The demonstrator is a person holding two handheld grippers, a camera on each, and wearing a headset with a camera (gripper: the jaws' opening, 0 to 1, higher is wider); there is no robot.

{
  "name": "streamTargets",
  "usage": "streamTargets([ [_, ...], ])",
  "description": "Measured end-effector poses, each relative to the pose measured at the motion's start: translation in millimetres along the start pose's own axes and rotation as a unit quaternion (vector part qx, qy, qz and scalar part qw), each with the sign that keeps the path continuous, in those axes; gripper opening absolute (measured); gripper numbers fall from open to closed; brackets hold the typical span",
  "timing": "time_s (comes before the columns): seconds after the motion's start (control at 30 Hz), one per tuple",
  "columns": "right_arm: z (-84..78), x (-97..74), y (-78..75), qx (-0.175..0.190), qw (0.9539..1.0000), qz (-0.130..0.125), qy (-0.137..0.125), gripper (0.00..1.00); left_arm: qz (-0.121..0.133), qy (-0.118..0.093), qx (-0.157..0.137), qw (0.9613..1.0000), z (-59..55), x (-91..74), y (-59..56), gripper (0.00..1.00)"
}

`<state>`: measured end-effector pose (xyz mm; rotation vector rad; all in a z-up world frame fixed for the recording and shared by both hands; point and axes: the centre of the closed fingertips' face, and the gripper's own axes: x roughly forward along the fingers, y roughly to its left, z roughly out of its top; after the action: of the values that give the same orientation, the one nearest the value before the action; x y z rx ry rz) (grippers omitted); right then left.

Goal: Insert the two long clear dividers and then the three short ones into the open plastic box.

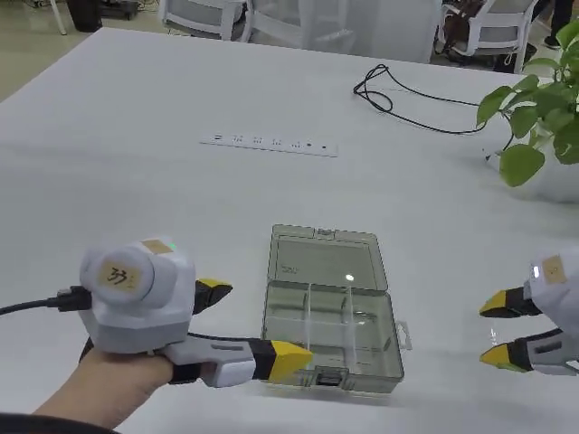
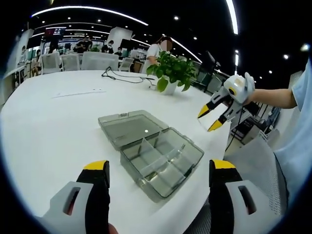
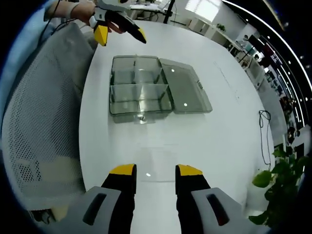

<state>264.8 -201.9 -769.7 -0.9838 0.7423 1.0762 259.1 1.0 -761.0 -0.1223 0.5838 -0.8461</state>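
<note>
An open, smoky-clear plastic box (image 1: 330,336) lies on the white table (image 1: 136,190), its lid (image 1: 326,260) flipped flat behind the base. Clear dividers (image 1: 308,312) stand inside the base and split it into several compartments; how many dividers there are I cannot tell. My left gripper (image 1: 253,324) hovers just left of the box's front corner, open, with nothing in it. My right gripper (image 1: 495,332) hangs open and empty off to the right, well apart from the box. In the left gripper view the box (image 2: 129,127) lies ahead of the left gripper (image 2: 158,165). In the right gripper view the box (image 3: 141,92) lies beyond the right gripper (image 3: 155,170).
A white power strip (image 1: 269,143) lies mid-table and a black cable (image 1: 407,99) curls at the far right. A potted plant (image 1: 543,117) stands at the right edge. A mesh chair (image 3: 44,122) sits at the table's near edge.
</note>
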Motion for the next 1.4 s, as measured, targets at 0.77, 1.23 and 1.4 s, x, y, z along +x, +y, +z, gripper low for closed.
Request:
streamTargets([
  [0.77, 112.3, 16.9, 1.8, -0.136, 0.9871, -0.053, -0.066, 0.32, -0.098, 0.004, -0.181, 0.9785, 22.9, 46.8, -44.7, 0.36],
  [1.23, 132.9, 23.9, 5.7, -0.185, 0.9778, -0.072, -0.067, 0.32, -0.107, -0.022, -0.244, 0.9637, 33.4, 48.5, -44.0, 0.10],
  [1.4, 135.9, 23.4, 7.3, -0.186, 0.9773, -0.072, -0.070, 0.32, -0.112, -0.028, -0.255, 0.9599, 32.6, 47.2, -48.1, 0.00],
])
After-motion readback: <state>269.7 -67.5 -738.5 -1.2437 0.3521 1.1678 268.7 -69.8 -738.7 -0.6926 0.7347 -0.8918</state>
